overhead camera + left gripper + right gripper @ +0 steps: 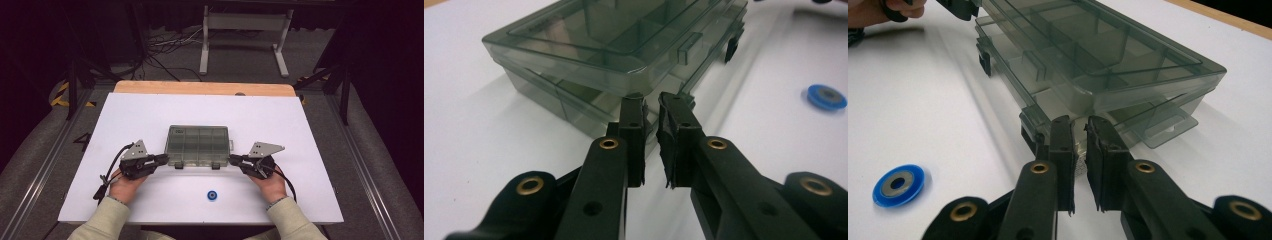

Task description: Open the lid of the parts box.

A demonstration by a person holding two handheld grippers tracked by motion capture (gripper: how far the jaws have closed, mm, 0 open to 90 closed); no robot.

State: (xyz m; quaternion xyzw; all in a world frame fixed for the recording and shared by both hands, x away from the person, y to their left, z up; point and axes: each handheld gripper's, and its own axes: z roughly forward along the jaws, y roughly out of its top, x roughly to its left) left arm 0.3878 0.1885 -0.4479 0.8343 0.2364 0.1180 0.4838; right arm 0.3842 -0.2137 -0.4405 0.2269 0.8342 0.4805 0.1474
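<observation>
A smoky-grey translucent plastic compartment box (199,145) lay flat near the middle of the white table (150,115), lid down, its long axis running left to right, its two front latches facing the person's near edge and its hang tab pointing right. The left gripper (165,159) and right gripper (232,159) were set against the box's near-left and near-right corners, each pair of jaws nearly closed with a thin gap and nothing seen clamped between them, tips touching or just short of the plastic. With only narrow tips bearing on slick corners, uneven pressure could likely have made the light box skid or swivel, or a tip slip off. A small blue ring-shaped disc (213,195) lay nearer the person.
</observation>
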